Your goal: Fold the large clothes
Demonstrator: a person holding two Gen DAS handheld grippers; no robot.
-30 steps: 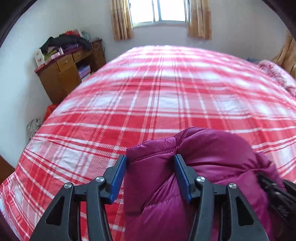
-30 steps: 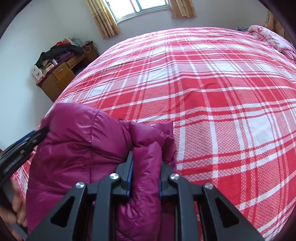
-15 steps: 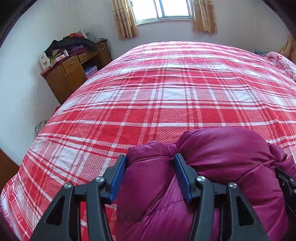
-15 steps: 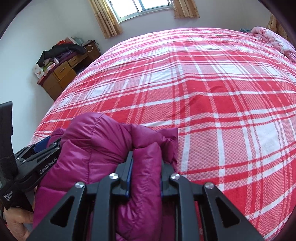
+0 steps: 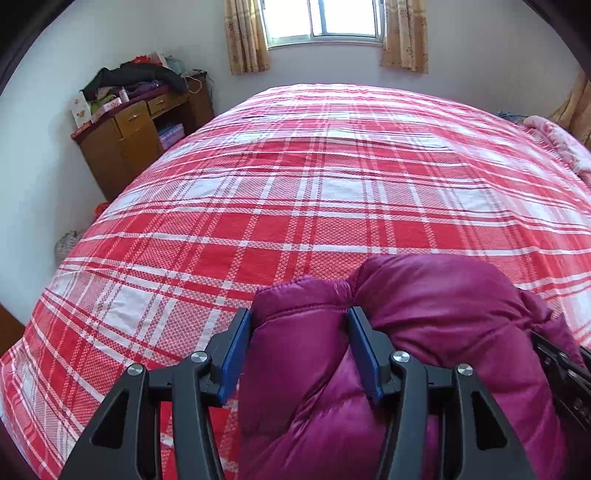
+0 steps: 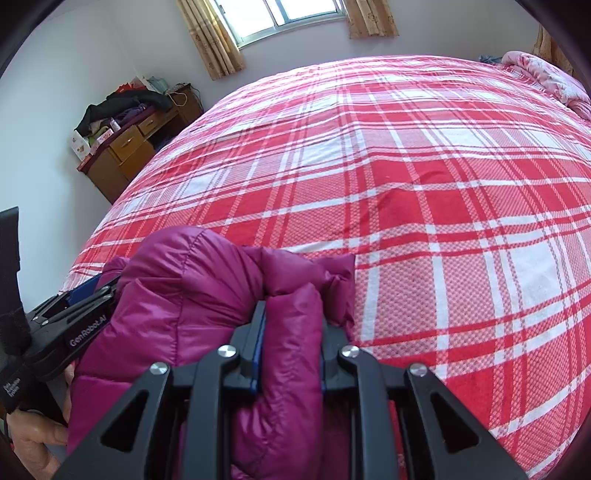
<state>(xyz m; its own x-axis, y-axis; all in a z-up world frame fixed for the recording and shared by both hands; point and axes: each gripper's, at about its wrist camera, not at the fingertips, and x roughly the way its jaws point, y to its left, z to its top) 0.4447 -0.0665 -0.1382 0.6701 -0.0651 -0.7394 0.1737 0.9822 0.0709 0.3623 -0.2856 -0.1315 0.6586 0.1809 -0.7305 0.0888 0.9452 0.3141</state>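
A magenta puffer jacket (image 5: 424, 325) is bunched up and held above the near edge of the bed (image 5: 332, 192) with a red and white plaid cover. My left gripper (image 5: 300, 321) is shut on a thick fold at the jacket's left end. My right gripper (image 6: 291, 314) is shut on a narrower fold at the jacket's (image 6: 192, 288) right end. The left gripper's body (image 6: 77, 317) shows at the left of the right wrist view, and the right gripper's body (image 5: 561, 373) at the right edge of the left wrist view. The jacket's lower part is hidden below the frames.
A wooden cabinet (image 5: 129, 147) piled with dark clothes and boxes stands against the wall left of the bed. A pink blanket (image 6: 546, 77) lies at the bed's far right. A curtained window (image 5: 325, 22) is on the far wall.
Both grippers have moved with the jacket, and the left view has tilted to show more of the bed and window. The left gripper has come into the right view. Both grips are unchanged.
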